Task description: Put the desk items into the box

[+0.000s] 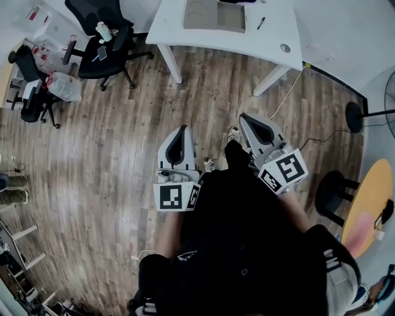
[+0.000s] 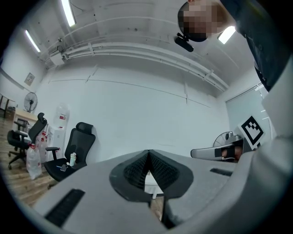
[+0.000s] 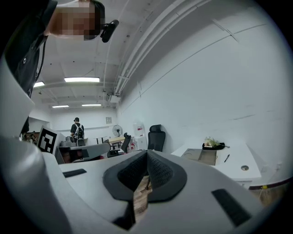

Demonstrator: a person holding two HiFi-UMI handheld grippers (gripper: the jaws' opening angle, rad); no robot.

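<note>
You stand on the wood floor [image 1: 123,142], well apart from the white bench [image 1: 274,34]. On it lies the cardboard box [image 1: 214,15]. You hold the left claw [image 1: 181,128] and right claw [image 1: 243,116] close to your body, each pressed together (tips touching) and pinching nothing. A pen [image 1: 261,23] rests beside the box.

Head view steeply down, gripper views level (right shares far desk [image 1: 271,38])
</note>
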